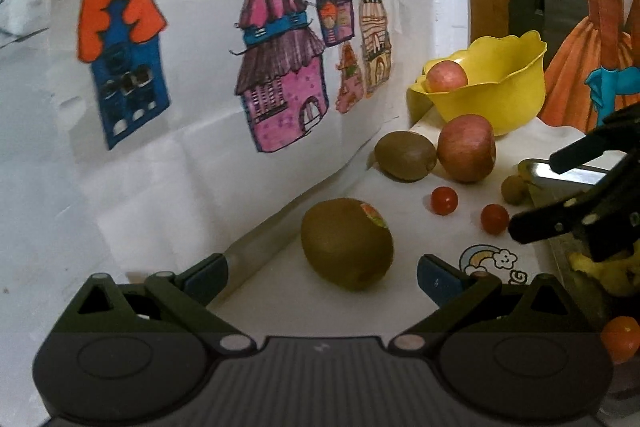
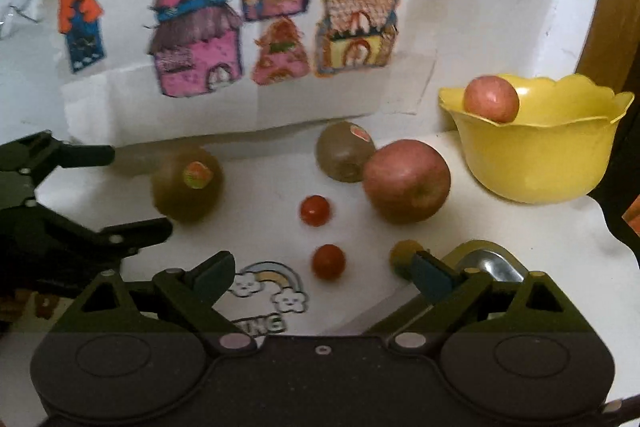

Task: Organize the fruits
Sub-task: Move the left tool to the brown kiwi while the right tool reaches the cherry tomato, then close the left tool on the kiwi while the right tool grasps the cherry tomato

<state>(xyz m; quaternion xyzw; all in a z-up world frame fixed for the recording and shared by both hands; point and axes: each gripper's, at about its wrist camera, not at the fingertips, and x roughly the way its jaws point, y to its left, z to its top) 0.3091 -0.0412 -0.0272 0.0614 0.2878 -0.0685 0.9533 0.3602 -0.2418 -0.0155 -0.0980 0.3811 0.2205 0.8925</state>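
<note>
Here, nothing is gripped yet.
Left gripper (image 1: pixel 322 273): fingers spread wide, empty, lined up on the nearest brown fuzzy kiwi with a sticker (image 1: pixel 347 243), which lies on the white tabletop (image 1: pixel 400 227) just ahead of the tips.
Right gripper (image 2: pixel 324 277): fingers also wide and empty, low over the table with one small red cherry tomato (image 2: pixel 328 261) between the tips.
Remaining loose fruit: a second kiwi (image 1: pixel 405 155) touching a large red apple (image 1: pixel 466 148), another cherry tomato (image 1: pixel 444 200), a small green-brown round fruit (image 1: pixel 513 189).
Destination: probably the yellow scalloped plastic bowl (image 1: pixel 504 95) at the back, already holding one red apple (image 1: pixel 446 77).
Risk, kiwi: its rounded shape could squirt forward or roll toward the paper wall of house drawings (image 1: pixel 200 67) if the fingers close off-centre.
Risk, tomato: it is small and smooth; a nudge could send it rolling, and a hard squeeze could burst it.
Risk, grippers: they work close together and may collide.
</note>
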